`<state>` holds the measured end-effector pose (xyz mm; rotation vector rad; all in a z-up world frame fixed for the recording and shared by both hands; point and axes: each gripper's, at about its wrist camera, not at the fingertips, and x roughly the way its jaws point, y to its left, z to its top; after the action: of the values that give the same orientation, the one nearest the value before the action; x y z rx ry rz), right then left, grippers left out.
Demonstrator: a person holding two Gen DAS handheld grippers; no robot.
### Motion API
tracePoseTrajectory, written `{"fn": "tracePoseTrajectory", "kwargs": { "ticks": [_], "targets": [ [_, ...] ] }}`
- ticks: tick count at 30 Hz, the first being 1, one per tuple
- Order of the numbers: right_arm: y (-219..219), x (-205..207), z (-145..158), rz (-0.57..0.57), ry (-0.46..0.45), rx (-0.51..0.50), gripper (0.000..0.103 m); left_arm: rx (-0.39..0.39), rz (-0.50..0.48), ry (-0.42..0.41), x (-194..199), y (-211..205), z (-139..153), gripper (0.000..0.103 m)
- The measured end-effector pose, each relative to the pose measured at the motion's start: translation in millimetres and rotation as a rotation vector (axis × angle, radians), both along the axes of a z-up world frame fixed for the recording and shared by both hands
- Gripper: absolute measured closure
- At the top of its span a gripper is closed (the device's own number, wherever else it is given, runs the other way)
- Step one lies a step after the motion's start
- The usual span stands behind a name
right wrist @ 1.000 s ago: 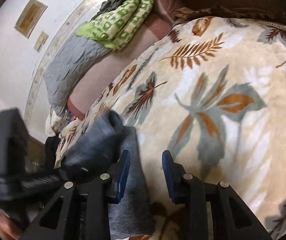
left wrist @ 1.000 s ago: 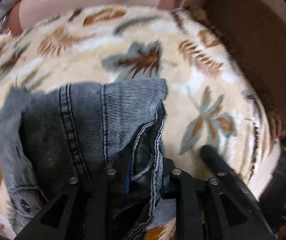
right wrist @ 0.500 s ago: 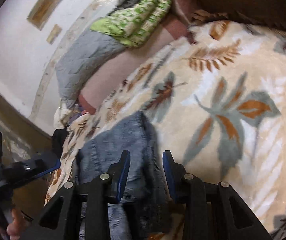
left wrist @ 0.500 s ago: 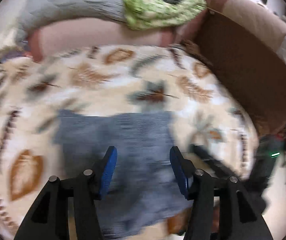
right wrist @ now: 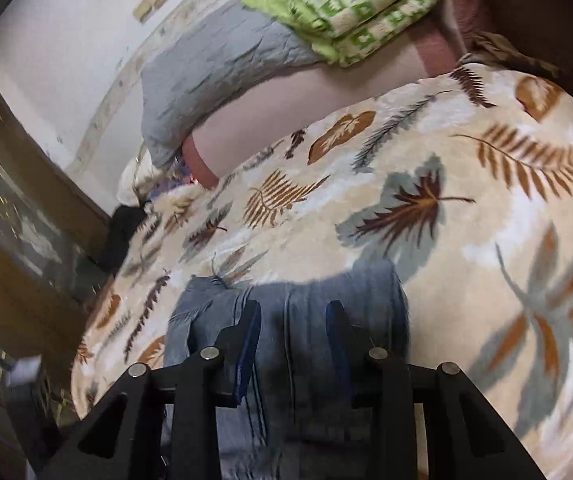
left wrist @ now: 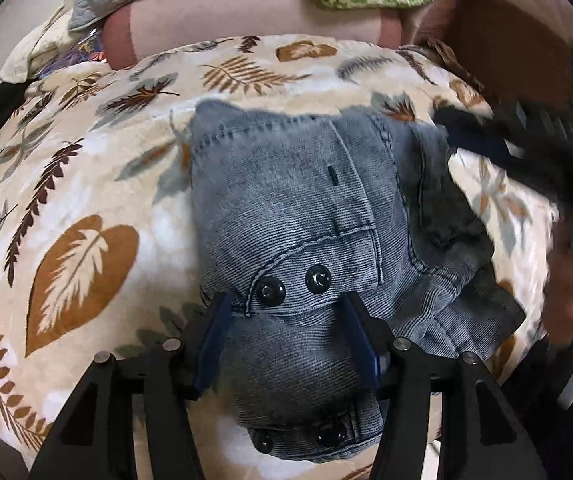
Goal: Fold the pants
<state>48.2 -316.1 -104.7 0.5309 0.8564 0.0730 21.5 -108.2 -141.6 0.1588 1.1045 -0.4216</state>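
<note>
At centre frame, folded jeans (left wrist: 286, 216) lay on a leaf-print blanket (left wrist: 78, 248); left gripper (left wrist: 286, 312) and right gripper (right wrist: 292, 320) hovered wide apart, best pressing edges flat.

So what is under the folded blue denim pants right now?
The folded blue denim pants lie on a cream leaf-print fleece blanket, which shows all around them. What lies directly under the denim, and under the blanket, is covered. Both claws are open above the pants.
</note>
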Motion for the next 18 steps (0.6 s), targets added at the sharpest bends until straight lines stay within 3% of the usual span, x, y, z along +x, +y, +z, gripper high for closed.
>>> {"fn": "tracePoseTrajectory", "kwargs": {
  "ticks": [6, 8, 10, 13, 18],
  "targets": [
    [3.8, 35.4, -42.6, 0.042, 0.163, -0.066, 0.066, -0.117, 0.047, 0.111, 19.5, 18.7, -14.0, 0.041],
    [-2.9, 37.5, -57.7, 0.033, 0.196, -0.025, 0.065, -0.128, 0.040, 0.121, 21.4, 18.9, -8.5, 0.041],
    [-13.9, 37.1, -62.4, 0.030, 0.199, 0.046, 0.065, -0.142, 0.045, 0.116, 21.6, 19.6, 2.0, 0.041],
    [-16.0, 36.4, -62.4, 0.047, 0.197, 0.052, 0.065, -0.179, 0.066, 0.076, 24.8, 23.4, 24.7, 0.040],
    [-13.9, 16.4, -43.7, 0.034, 0.139, 0.026, 0.065, -0.108, 0.154, -0.025, 57.2, 27.9, 37.6, 0.035]
  ]
}}
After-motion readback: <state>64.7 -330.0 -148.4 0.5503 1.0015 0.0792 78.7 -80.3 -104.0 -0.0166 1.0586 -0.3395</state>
